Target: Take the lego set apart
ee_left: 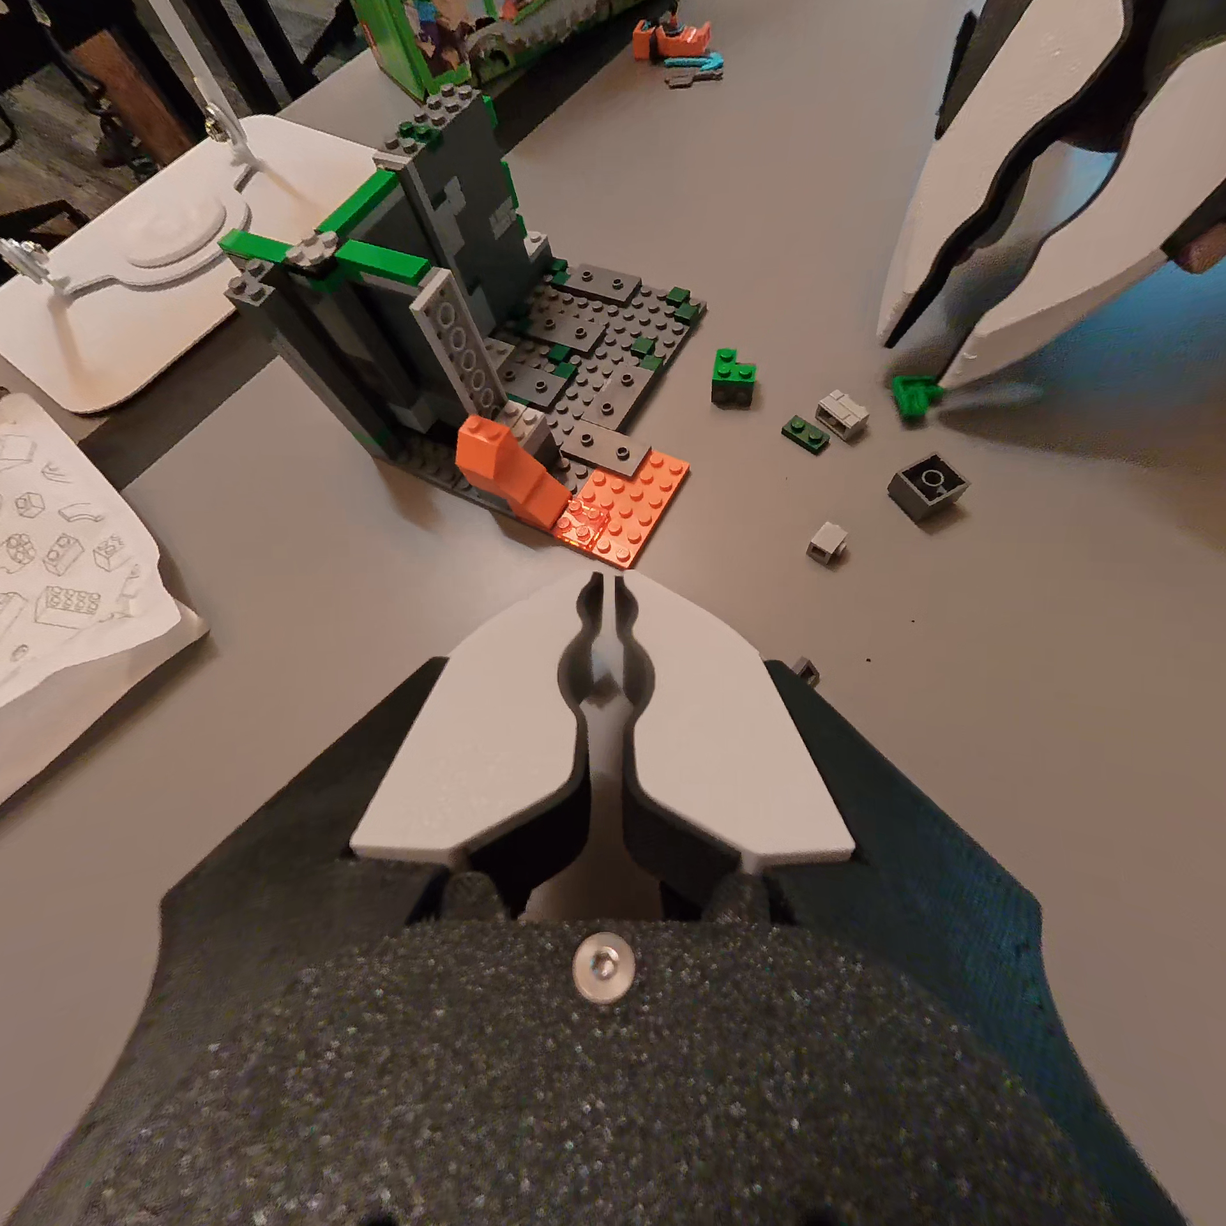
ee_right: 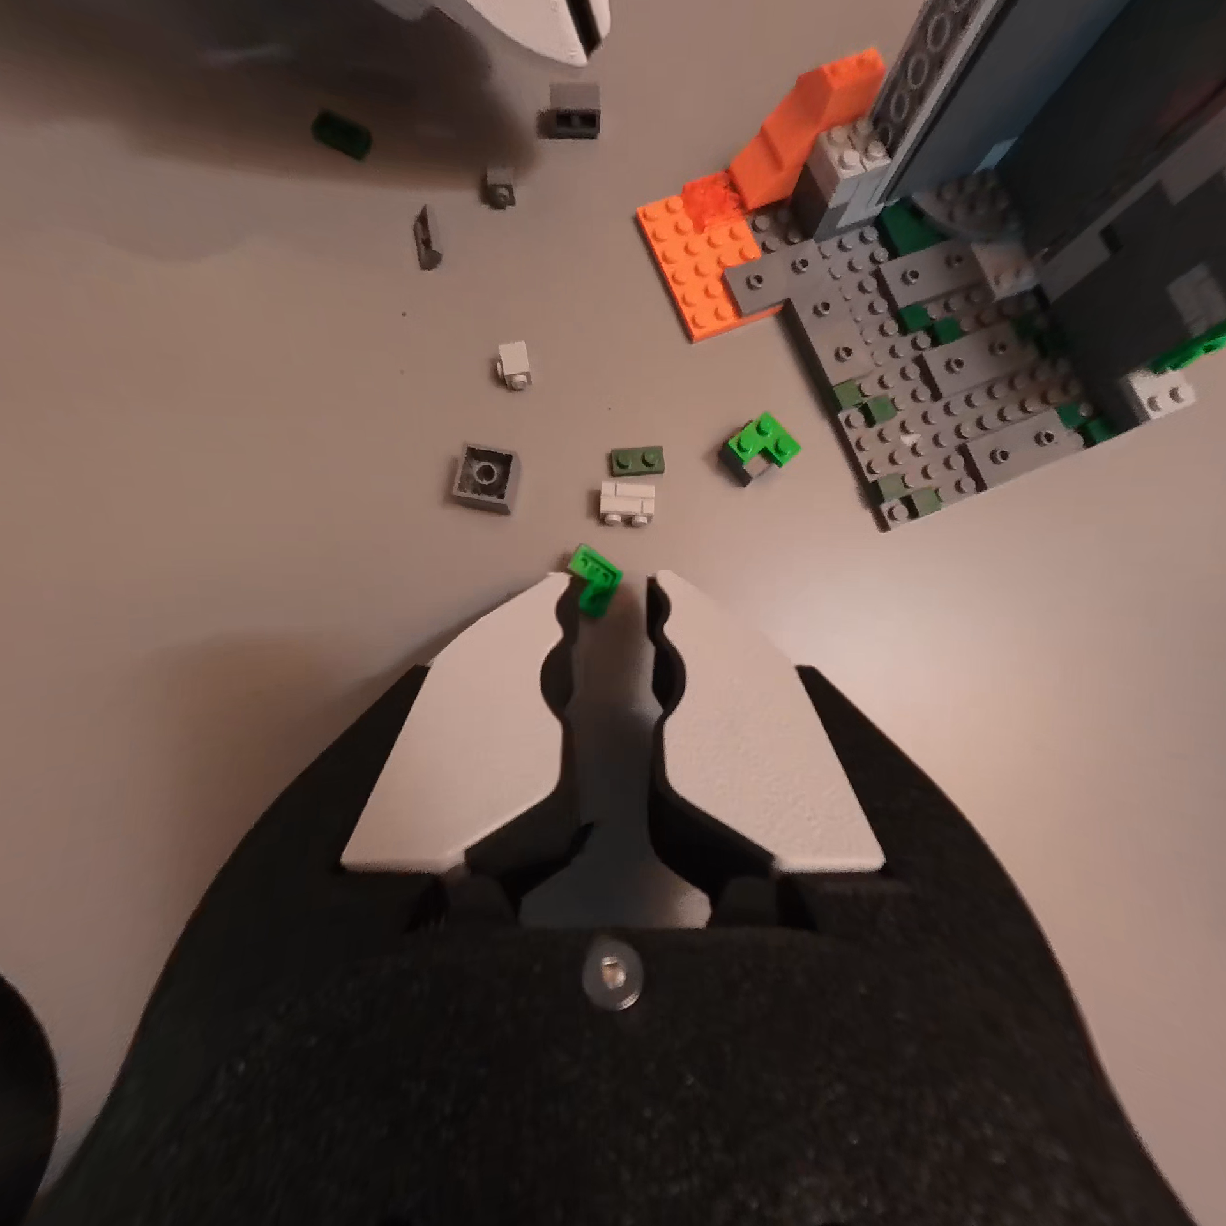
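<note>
Nearest the left wrist camera, the left gripper (ee_left: pixel 609 578) sits low over the grey counter (ee_left: pixel 332 663), its jaws drawn almost together with nothing between them. Just beyond its tips lies the near corner of the lego set (ee_left: pixel 477 345): an orange plate (ee_left: pixel 637 504) carrying a translucent orange piece, an orange sloped block (ee_left: pixel 511 464) beside it, then a grey studded baseplate with dark grey walls trimmed in green at its left and far sides.

The right gripper (ee_right: pixel 607 577) is released, jaws parted. A small bright green piece (ee_right: pixel 595 578) lies at its tips, close against the left finger; whether the piece touches that finger cannot be determined.

Loose parts lie on the counter to the right of the set: a green corner brick (ee_left: pixel 733 377), a dark green flat plate (ee_left: pixel 805 434), a light grey brick (ee_left: pixel 841 412), a dark grey square brick (ee_left: pixel 927 487) lying upside down, and a small grey brick (ee_left: pixel 828 543).

At the left edge of the left wrist view rest a white tray (ee_left: pixel 133 318) and a printed sheet (ee_left: pixel 60 544). A green box (ee_left: pixel 438 40) and some orange and blue pieces (ee_left: pixel 677 46) sit at the far side.
</note>
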`<state>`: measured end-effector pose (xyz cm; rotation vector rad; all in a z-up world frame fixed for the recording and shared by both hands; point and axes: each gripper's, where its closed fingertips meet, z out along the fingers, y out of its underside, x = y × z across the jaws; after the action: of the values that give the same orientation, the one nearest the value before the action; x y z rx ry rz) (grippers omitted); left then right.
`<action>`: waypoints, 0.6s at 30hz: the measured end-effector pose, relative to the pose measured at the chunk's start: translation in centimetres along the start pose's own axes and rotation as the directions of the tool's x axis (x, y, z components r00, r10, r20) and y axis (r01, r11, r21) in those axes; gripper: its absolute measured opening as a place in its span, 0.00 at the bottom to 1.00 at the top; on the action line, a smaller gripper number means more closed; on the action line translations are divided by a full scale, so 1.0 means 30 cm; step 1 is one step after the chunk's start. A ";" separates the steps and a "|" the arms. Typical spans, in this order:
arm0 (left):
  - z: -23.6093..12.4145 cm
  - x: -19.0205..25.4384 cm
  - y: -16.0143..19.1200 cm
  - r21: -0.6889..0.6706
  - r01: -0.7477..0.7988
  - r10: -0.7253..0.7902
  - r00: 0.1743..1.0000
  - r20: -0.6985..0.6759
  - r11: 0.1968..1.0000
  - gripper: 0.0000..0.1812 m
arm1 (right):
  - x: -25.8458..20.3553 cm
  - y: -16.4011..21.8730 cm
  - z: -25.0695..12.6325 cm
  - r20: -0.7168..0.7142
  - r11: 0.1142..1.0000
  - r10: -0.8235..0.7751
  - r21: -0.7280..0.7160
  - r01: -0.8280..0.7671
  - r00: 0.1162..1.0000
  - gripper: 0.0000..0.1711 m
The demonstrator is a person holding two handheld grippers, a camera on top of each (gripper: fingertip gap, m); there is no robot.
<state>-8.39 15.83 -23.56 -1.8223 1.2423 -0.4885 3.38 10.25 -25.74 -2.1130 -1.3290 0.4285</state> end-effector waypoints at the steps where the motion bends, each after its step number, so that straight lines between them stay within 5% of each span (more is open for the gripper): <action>1: 0.001 0.001 0.001 0.000 -0.001 0.001 1.000 -0.001 1.000 0.02 | -0.005 -0.006 -0.001 0.007 1.000 0.002 0.007 -0.002 1.000 0.14; 7: 0.006 0.004 -0.006 0.018 -0.020 0.020 1.000 0.001 1.000 0.03 | 0.084 -0.074 -0.018 -0.090 0.991 0.073 0.121 -0.062 0.993 0.15; 18: 0.013 0.087 -0.051 0.068 -0.008 0.014 0.995 -0.101 0.998 0.02 | 0.157 -0.103 0.113 -0.123 0.996 0.085 -0.001 -0.085 0.989 0.19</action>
<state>-6.14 13.88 -22.89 -1.7517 1.2880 -0.6164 1.43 16.52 -26.15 -2.1704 -1.1758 0.3236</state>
